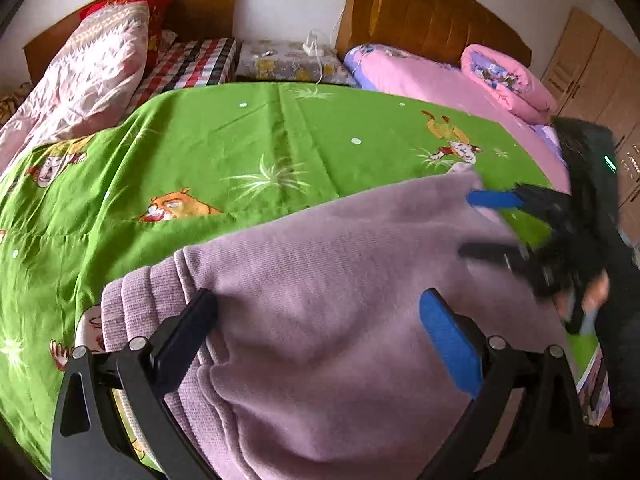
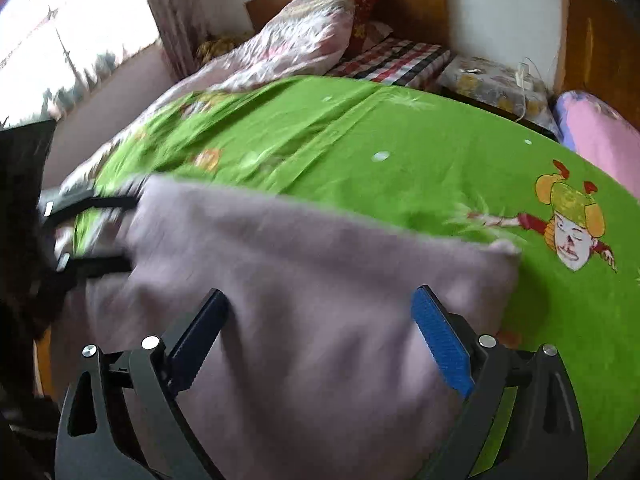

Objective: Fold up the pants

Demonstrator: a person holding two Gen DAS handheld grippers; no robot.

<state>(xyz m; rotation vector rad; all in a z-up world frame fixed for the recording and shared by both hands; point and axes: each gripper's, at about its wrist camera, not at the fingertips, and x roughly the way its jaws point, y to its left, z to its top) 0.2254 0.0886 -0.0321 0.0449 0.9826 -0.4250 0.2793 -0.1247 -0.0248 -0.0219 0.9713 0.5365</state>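
Note:
Lilac knit pants lie folded on the green cartoon sheet, with the ribbed waistband at the left end. My left gripper is open, its fingers spread wide over the pants near the waistband. My right gripper shows at the right, open over the pants' far right corner. In the right wrist view the pants fill the near field and my right gripper is open above them. The left gripper shows blurred at the left, open.
The green sheet covers a surface in front of two beds. A quilt and red pillow lie on the left bed and pink bedding on the right one. A nightstand with a charger stands between. Wardrobes stand far right.

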